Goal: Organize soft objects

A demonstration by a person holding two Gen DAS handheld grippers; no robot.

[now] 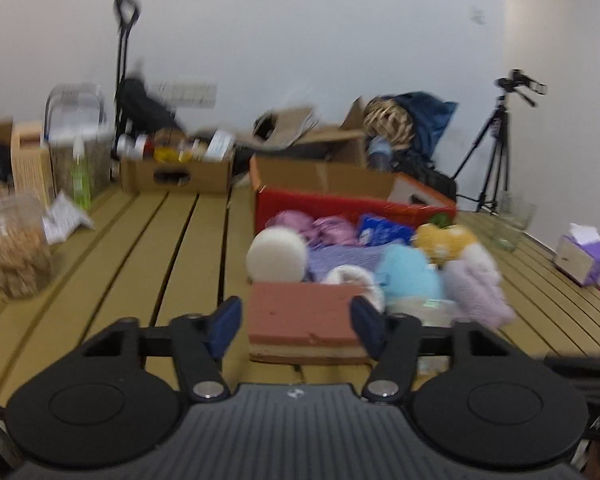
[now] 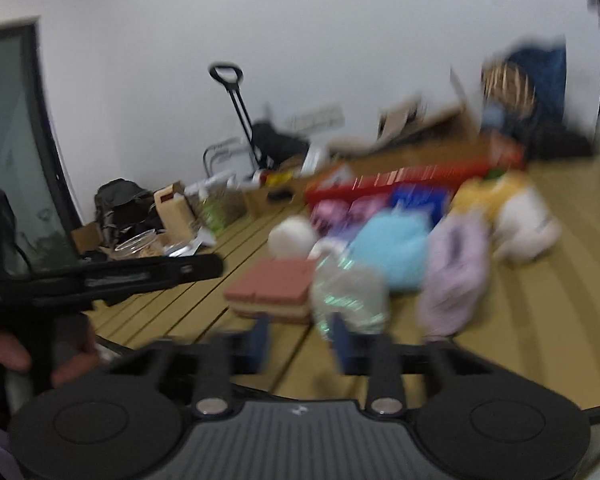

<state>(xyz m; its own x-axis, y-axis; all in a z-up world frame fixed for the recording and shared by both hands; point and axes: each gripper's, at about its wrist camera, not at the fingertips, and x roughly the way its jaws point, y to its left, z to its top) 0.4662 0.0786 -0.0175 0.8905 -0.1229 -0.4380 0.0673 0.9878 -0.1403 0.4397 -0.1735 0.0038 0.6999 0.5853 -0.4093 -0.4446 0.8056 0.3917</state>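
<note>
The left claw [image 1: 296, 330] hangs low over the slatted wooden bench [image 1: 172, 248], its blue pads apart on either side of a pink sponge block [image 1: 300, 316]. The right pad looks to be at the block's right edge; the left pad stands clear of it, so the claw has no hold on the block. The block lies flat at the near end of a heap of soft things. From the block, a white round sponge [image 1: 276, 254] sits at 11 o'clock, a light blue plush [image 1: 408, 276] at 2 o'clock, and a lilac plush [image 1: 476, 288] further out at 3 o'clock. A yellow plush [image 1: 446, 240] lies beyond the blue one, and pink bundles [image 1: 316, 226] rest against the wall of a red box [image 1: 340, 202] at 12 o'clock. A glass [image 1: 514, 220] and a tissue box [image 1: 580, 256] stand well apart toward 2 o'clock.

The right wrist view is heavily blurred. The right claw [image 2: 300, 344] has its pads drawn close with a narrow gap, and nothing shows between them. Just past its tips, at 1 o'clock, lies a clear crinkled wrapper [image 2: 348, 292], with the pink sponge block [image 2: 272, 288] at 11 o'clock. A person's hand [image 2: 32, 356] at 9 o'clock holds the left gripper's handle.
</note>
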